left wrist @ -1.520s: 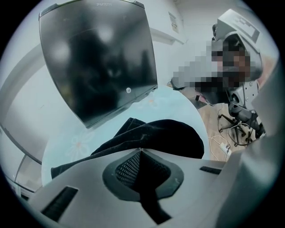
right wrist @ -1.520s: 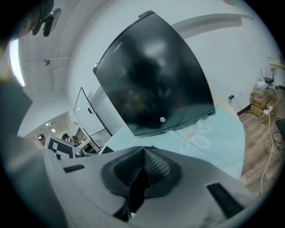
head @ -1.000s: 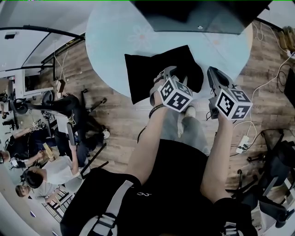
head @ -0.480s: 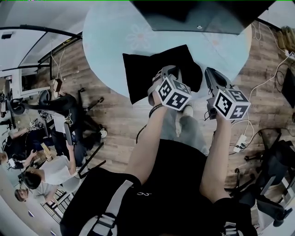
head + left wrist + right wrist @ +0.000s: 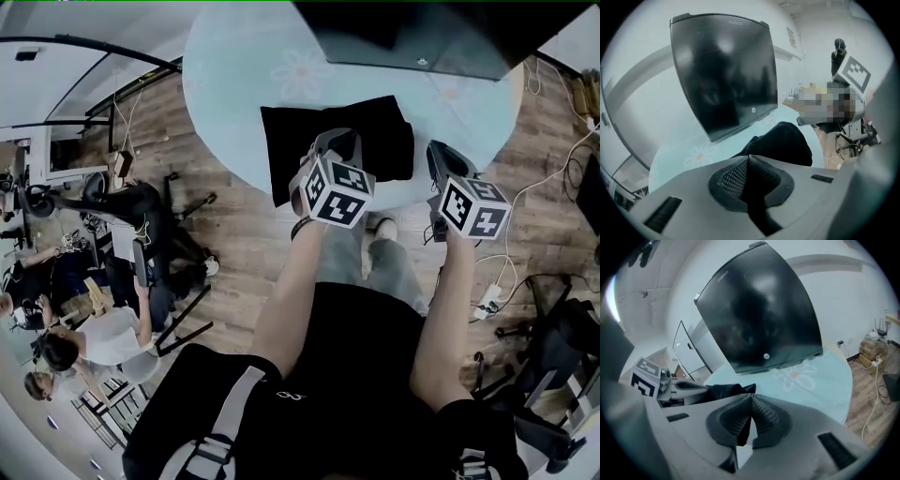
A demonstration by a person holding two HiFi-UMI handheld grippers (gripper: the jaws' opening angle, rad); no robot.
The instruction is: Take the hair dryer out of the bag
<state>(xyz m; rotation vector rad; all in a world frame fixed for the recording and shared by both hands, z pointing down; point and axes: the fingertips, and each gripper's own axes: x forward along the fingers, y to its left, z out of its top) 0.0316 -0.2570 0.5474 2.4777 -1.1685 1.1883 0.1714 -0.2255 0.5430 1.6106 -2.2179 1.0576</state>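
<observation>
The left tongs [image 5: 336, 142] have just shut on a pinch of the black bag [image 5: 380, 127] on the desk [image 5: 234, 75]. The right tongs [image 5: 437, 155], shut and empty, wait at the bag's right. No hair dryer shows; I think it's inside. Lift slowly and find the opening.

Even, cool indoor light; strong fisheye bending toward the edges.

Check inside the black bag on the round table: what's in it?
Only the outer cloth of the black bag shows; it lies on the round table. That cloth covers its inside, so no hair dryer can be seen.
</observation>
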